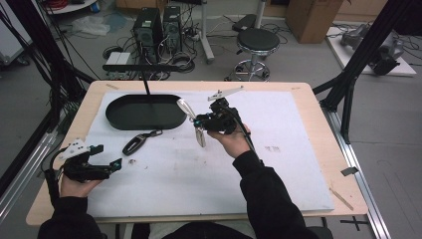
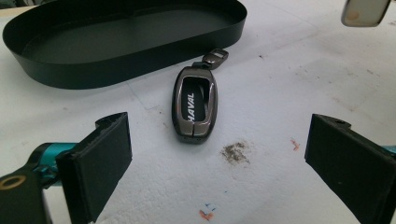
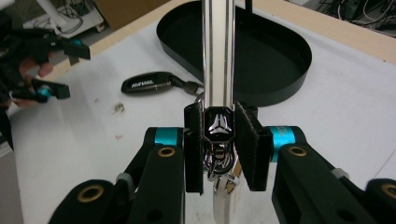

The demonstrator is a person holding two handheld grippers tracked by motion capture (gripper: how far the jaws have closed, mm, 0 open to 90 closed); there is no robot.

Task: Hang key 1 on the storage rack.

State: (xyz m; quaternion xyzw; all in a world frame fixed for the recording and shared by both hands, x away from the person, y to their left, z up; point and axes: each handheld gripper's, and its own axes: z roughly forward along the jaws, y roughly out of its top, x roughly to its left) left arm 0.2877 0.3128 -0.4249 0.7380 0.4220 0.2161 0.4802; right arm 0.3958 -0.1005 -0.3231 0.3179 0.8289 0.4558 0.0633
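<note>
The right gripper (image 1: 199, 121) is lifted clear of the table, its jaws pinching a chrome key fob (image 3: 218, 126) at the emblem; the fob's long bright body runs up and away from the pads (image 3: 248, 140), and a short chain and ring hang below them. In the high view the fob's ends (image 1: 188, 110) stick out on either side of the jaws.

The left gripper (image 1: 107, 157) is low near the table's left edge, jaws spread wide with nothing between them. Just ahead of that gap, lying flat on the sheet, is a dark Haval key fob (image 2: 194, 103), its clasp end pointing away from the jaws toward the tray. A small brown smudge (image 2: 236, 151) lies on the sheet between the fob and the nearer jaw on the right of that view.

Beyond both jaw pairs sits a black oval tray (image 2: 140, 60), shallow-walled, with a thin black post (image 1: 146, 82) rising just behind it.

The work surface is a white sheet (image 1: 278, 164), scuffed and flecked with small stains, laid on a pale wooden table (image 1: 318, 129) whose edge shows all round. Behind the table the grey floor holds a round black stool (image 1: 257, 42), two computer towers (image 1: 157, 27) among tangled cables, and cardboard boxes (image 1: 311, 17). Black frame struts (image 1: 363, 50) cross the right and left sides.
</note>
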